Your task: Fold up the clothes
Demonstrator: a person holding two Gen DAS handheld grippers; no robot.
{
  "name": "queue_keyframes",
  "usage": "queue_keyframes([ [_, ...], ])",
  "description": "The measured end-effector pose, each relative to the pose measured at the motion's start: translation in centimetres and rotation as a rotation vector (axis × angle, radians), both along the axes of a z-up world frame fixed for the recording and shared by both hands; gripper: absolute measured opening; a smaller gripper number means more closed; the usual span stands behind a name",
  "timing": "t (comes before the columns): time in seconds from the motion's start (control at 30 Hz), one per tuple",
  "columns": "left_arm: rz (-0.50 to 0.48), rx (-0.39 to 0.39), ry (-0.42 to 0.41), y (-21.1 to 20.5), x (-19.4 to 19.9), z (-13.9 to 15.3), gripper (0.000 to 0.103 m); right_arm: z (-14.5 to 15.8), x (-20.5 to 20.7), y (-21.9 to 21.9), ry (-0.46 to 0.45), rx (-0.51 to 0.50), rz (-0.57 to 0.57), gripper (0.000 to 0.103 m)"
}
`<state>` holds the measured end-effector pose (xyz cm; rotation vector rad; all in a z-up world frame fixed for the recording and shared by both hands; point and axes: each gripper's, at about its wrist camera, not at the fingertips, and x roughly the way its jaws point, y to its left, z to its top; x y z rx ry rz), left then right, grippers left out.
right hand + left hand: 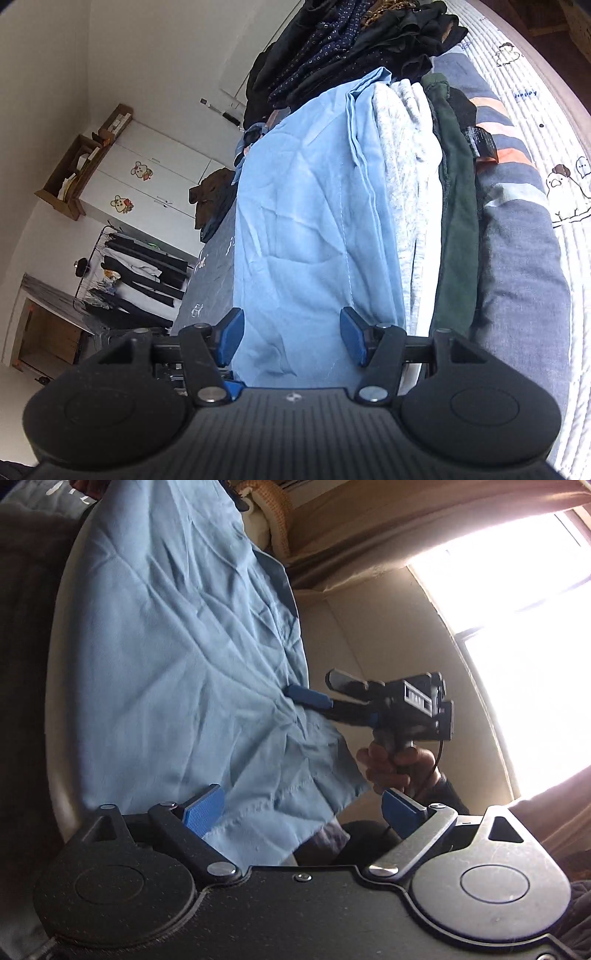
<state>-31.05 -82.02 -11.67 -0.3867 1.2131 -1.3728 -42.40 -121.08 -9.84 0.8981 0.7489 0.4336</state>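
A light blue garment (177, 657) lies spread and creased on a pale surface. My left gripper (299, 812) is open at its near edge, with a corner of the cloth between the blue pads (203, 808). In the left wrist view my right gripper (314, 690) reaches the cloth's side edge; its jaws look apart. In the right wrist view my right gripper (291, 339) is open, with the blue garment (303, 221) lying between its fingers. The garment lies on top of a stack of folded clothes.
Folded grey (410, 177), dark green (454, 206) and striped (517, 229) clothes lie stacked under the blue one. A heap of dark clothes (351, 40) lies beyond. A quilted white mat (546, 122) is beneath. A bright window (528, 635) is at the right.
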Motion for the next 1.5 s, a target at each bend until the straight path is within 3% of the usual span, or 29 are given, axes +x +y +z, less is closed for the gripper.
queue_keyframes([
  [0.07, 0.002, 0.013, -0.014, 0.8, -0.4, 0.6, 0.092, 0.9, -0.3, -0.1, -0.005, -0.04, -0.001, 0.058],
  [0.13, 0.031, -0.057, -0.032, 1.3, -0.3, 2.0, 0.096, 1.9, -0.7, -0.2, -0.01, -0.08, -0.003, 0.059],
  [0.23, 0.072, -0.167, -0.028, 0.1, 1.3, 3.9, 0.101, 4.4, -0.4, 0.6, -0.087, -0.143, -0.011, 0.066],
  [0.3, 0.096, -0.199, -0.028, -1.7, 3.0, 4.6, 0.101, 5.3, 0.5, 1.0, -0.118, -0.147, -0.012, 0.071],
  [0.4, 0.119, -0.189, 0.021, -4.3, 5.8, 3.9, 0.101, 5.7, 2.8, 1.3, -0.124, -0.139, -0.021, 0.072],
  [0.5, 0.119, -0.128, 0.071, -5.9, 7.9, 2.3, 0.101, 5.2, 5.3, 1.2, -0.091, -0.137, -0.026, 0.072],
  [0.67, 0.07, -0.044, 0.085, -6.4, 7.3, -0.4, 0.101, 3.3, 8.7, -0.1, -0.029, -0.125, -0.012, 0.073],
  [0.83, 0.026, -0.014, 0.057, -3.9, 4.5, -0.4, 0.1, 1.1, 11.8, -1.7, 0.028, -0.113, -0.003, 0.069],
  [1.0, 0.017, -0.001, 0.061, -1.0, 1.4, -0.6, 0.102, 0.8, 10.8, -5.1, 0.018, -0.052, -0.079, 0.067],
  [1.07, 0.03, 0.003, 0.038, 0.1, 0.7, 0.2, 0.102, 1.6, 10.0, -4.8, 0.013, -0.08, -0.088, 0.067],
  [1.17, 0.079, -0.061, 0.055, 1.7, 0.6, 1.8, 0.102, 3.7, 8.0, -3.5, -0.018, -0.12, -0.087, 0.07],
  [1.27, 0.044, -0.129, 0.049, 2.1, -0.5, 2.8, 0.102, 6.1, 4.0, -0.4, -0.106, -0.145, 0.012, 0.071],
  [1.37, 0.007, -0.031, 0.056, 0.5, -1.6, 0.7, 0.102, 6.0, -0.1, 3.2, -0.117, -0.134, 0.119, 0.071],
  [1.5, 0.002, 0.105, 0.094, 0.3, -2.6, -3.3, 0.102, 2.3, -3.2, 4.6, 0.013, -0.216, 0.121, 0.07],
])
